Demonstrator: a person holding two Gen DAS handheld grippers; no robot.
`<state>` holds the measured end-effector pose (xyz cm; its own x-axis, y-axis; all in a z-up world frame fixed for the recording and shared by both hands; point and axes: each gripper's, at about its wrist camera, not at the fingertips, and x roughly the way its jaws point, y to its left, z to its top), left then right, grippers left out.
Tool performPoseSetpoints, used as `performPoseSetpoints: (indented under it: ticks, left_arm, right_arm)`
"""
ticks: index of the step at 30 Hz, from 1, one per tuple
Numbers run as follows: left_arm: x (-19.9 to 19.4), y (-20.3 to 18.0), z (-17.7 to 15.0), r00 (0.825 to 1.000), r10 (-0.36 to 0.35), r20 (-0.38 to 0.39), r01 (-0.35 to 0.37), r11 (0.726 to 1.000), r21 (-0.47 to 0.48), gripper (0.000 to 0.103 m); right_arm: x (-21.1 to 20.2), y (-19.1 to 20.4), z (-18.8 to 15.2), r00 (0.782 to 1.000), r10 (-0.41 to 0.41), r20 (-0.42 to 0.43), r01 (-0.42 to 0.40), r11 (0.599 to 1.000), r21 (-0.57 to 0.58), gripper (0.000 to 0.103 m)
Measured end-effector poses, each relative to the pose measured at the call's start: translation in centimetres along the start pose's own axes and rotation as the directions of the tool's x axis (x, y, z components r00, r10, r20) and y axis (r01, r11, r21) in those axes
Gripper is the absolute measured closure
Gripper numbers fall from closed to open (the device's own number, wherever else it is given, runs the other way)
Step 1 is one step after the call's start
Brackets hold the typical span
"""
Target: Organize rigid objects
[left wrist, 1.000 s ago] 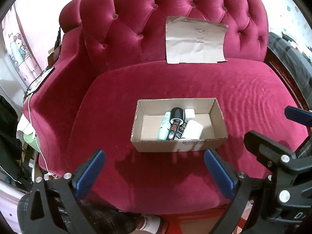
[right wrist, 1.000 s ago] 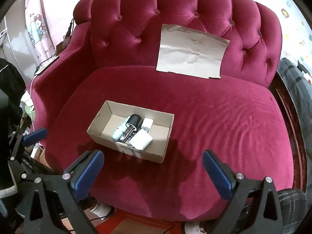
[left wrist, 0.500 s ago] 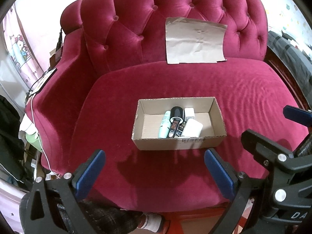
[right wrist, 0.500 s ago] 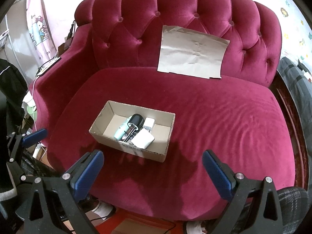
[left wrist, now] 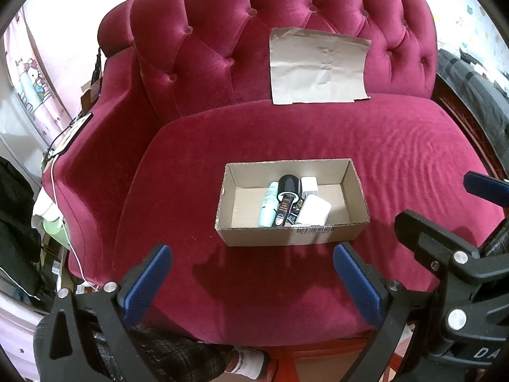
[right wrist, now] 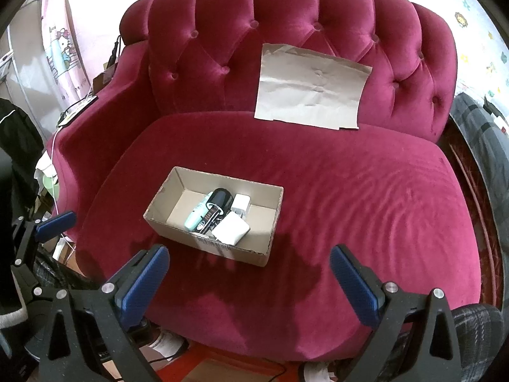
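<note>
The cardboard box (left wrist: 292, 235) sits mid-seat on the red velvet sofa (left wrist: 397, 146). Inside it: a mint tube (left wrist: 268, 203), a black bottle (left wrist: 287, 197), white chargers (left wrist: 313, 210), partly overlapping, plus something unreadable underneath. Left gripper (left wrist: 251, 281) and right gripper (right wrist: 248, 281) both gape wide, holding nothing, near the box's front wall.

Bare seat cushion (right wrist: 366, 197) right of cardboard box (right wrist: 178, 232), box's left half free

A cardboard box (left wrist: 292, 235) sits on the sofa seat (left wrist: 397, 146), items inside.
</note>
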<state>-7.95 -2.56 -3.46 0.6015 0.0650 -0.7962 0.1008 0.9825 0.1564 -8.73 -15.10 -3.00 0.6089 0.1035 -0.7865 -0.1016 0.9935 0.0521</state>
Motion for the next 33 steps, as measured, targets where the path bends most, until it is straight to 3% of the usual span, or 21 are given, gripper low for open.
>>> performPoseSetpoints:
  ticks: [26, 33]
  left_arm:
    - [0.14, -0.05, 0.48, 1.0, -0.011, -0.011, 0.011, 1.0, 0.003, 0.0]
    - [0.56, -0.22, 0.52, 0.999, -0.044, -0.014, 0.044, 0.999, 0.0, 0.0]
  right_arm:
    - [-0.24, -0.46, 0.26, 1.0, -0.002, 0.019, 0.002, 1.0, 0.002, 0.0]
    - [-0.02, -0.57, 0.24, 1.0, 0.007, 0.019, -0.007, 1.0, 0.0, 0.0]
